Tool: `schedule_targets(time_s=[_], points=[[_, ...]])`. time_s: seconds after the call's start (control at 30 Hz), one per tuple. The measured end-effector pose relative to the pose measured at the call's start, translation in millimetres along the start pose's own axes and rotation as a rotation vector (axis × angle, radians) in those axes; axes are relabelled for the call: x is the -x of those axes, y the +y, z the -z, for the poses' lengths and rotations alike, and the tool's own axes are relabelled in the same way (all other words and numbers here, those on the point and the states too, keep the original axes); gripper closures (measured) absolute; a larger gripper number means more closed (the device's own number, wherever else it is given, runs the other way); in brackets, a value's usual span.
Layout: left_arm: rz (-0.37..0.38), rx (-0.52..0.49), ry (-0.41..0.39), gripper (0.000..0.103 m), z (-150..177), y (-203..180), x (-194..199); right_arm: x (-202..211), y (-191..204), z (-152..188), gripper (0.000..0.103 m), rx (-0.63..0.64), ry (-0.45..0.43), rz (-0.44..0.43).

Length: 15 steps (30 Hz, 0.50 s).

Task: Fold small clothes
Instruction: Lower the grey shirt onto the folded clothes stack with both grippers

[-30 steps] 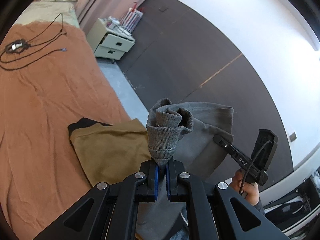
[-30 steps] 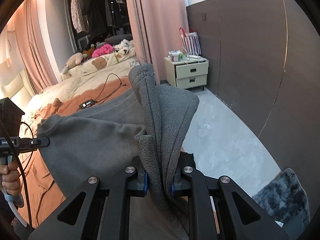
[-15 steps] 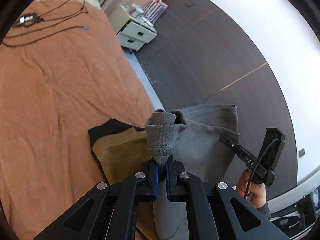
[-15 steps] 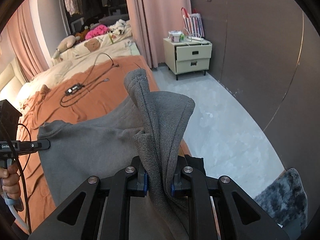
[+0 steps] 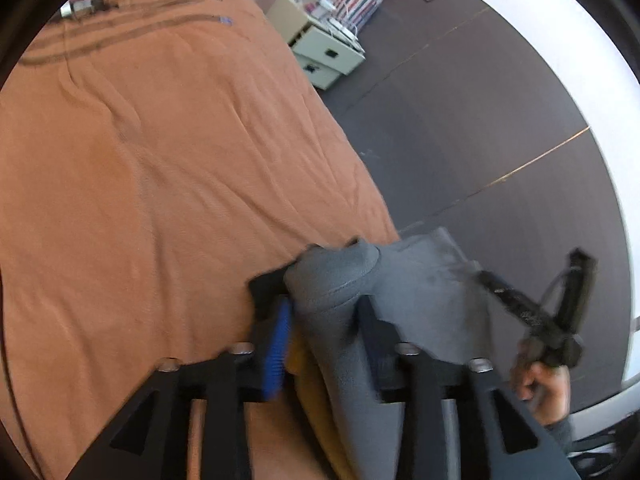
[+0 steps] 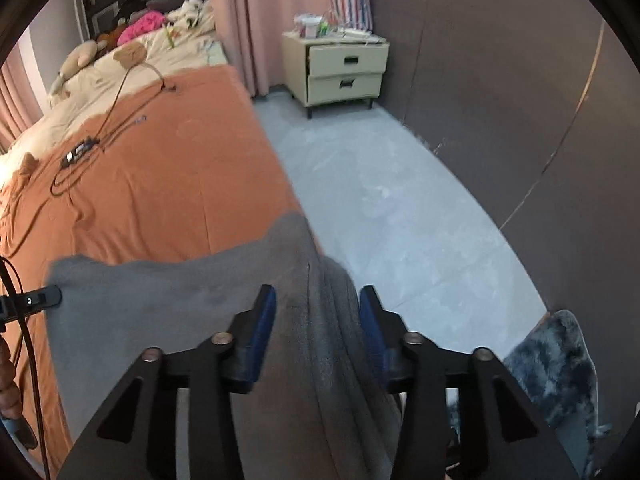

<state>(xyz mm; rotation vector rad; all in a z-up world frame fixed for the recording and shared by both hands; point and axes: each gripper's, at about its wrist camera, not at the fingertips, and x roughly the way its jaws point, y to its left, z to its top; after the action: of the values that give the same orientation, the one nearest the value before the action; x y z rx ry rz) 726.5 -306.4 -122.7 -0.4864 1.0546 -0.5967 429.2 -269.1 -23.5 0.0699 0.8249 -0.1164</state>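
left claw (image 5: 324,316) opening | right claw (image 6: 318,312) opening | grey garment (image 6: 160,300) between pads

Each view sits close behind its own gripper, looking steeply down along the fingers at the bed's (image 5: 160,184) foot edge. The left view faces across the bed toward the nightstand (image 5: 326,50); the right view faces up its right edge. Both share the grey cloth (image 6: 160,304), nightstand and bed.

The grey garment (image 6: 168,312), earlier held up pinched, has been lowered onto the bed; both the left gripper (image 5: 324,316) and right gripper (image 6: 316,320) are being opened around it.
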Motion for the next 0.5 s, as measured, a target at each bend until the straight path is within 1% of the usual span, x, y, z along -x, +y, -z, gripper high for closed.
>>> schedule_targets(time_s=[0.03,0.07,0.13,0.2,0.23,0.27,0.3,0.33,0.37,0.4,0.5], points=[[-0.023,-0.009,-0.031,0.046,-0.3,-0.9,7.5,8.7,-4.0,-0.6,0.056,-0.009,-0.017,0.006],[-0.022,-0.015,-0.060,0.045,-0.8,-1.8,14.9,17.8,-8.1,-2.4,0.056,-0.018,-0.032,0.016],[-0.021,-0.023,-0.086,0.045,-1.8,-3.8,22.5,30.8,-12.2,-2.8,0.056,-0.028,-0.041,0.015],[-0.022,-0.050,-0.099,0.059,0.8,-9.5,26.7,42.8,-13.3,-5.1,0.067,-0.021,-0.032,-0.037],[-0.021,-0.072,-0.098,0.073,1.6,-14.5,27.5,45.7,-11.9,-6.1,0.082,-0.011,-0.022,-0.051],[-0.014,-0.083,-0.092,0.082,-1.1,-17.4,24.5,48.4,-11.1,-5.2,0.088,-0.004,-0.013,-0.066],[-0.001,-0.092,-0.084,0.085,-2.3,-20.7,21.0,46.5,-11.0,-4.7,0.089,0.001,-0.009,-0.076],[0.014,-0.103,-0.077,0.087,-1.5,-24.7,17.9,46.1,-8.1,-6.4,0.092,0.021,0.000,-0.085],[0.026,-0.119,-0.069,0.087,-0.5,-28.8,13.6,43.4,-7.4,-5.9,0.094,0.037,0.010,-0.085],[0.026,-0.130,-0.062,0.087,-0.4,-30.1,11.7,33.8,-10.6,-2.7,0.094,0.046,0.020,-0.083],[-0.012,-0.157,-0.016,0.087,-1.1,-33.1,-10.0,14.2,-16.2,-7.0,0.094,0.050,0.061,-0.051]])
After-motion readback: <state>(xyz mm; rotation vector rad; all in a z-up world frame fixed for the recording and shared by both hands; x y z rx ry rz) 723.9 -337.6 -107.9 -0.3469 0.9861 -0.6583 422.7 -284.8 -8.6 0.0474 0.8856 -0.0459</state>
